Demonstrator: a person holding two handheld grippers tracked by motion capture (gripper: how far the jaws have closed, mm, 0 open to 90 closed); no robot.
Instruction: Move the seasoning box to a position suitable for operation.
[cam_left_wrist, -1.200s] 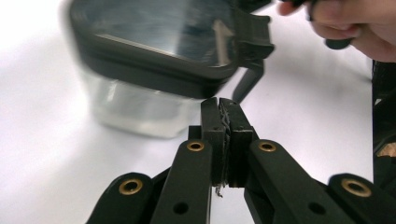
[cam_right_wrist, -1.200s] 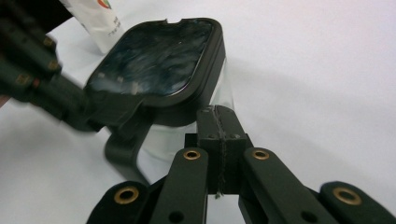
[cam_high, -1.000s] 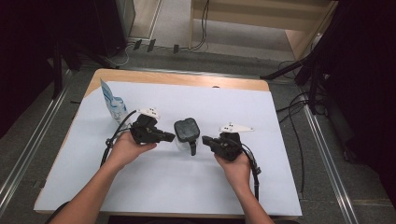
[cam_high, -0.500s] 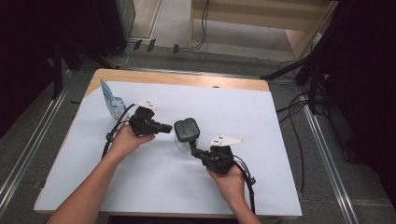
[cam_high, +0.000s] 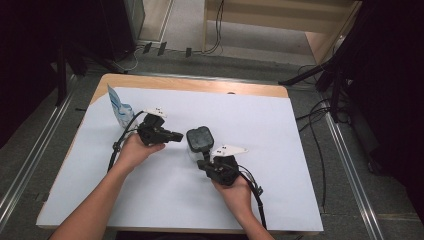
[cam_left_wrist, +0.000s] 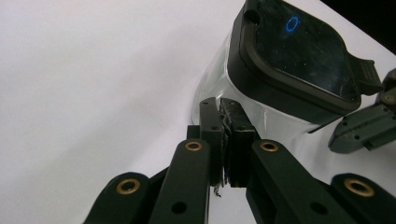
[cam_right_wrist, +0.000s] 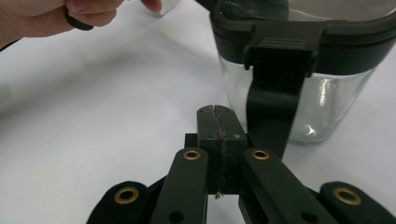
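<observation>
A clear glass container (cam_high: 199, 140) with a dark latching lid stands near the middle of the white sheet. My left gripper (cam_high: 179, 135) lies just left of it, jaws shut and empty, tips close to its side. In the left gripper view the shut jaws (cam_left_wrist: 224, 116) point at the container's glass wall (cam_left_wrist: 210, 93) below the black lid (cam_left_wrist: 299, 56). My right gripper (cam_high: 202, 164) sits just in front of the container, also shut and empty. In the right gripper view its tips (cam_right_wrist: 219, 114) stand beside the lid's hanging latch (cam_right_wrist: 273, 98) on the container (cam_right_wrist: 327, 107).
A blue and white pouch (cam_high: 119, 107) stands at the sheet's far left, behind the left hand. The white sheet (cam_high: 300, 150) covers a wooden table (cam_high: 190, 82). Cables trail from both grippers. Floor cables and dark stands (cam_high: 320, 75) lie beyond the table's right side.
The right gripper has moved left and nearer to the person, from the container's right side to its front. The left gripper has hardly shifted. Both stay shut.
</observation>
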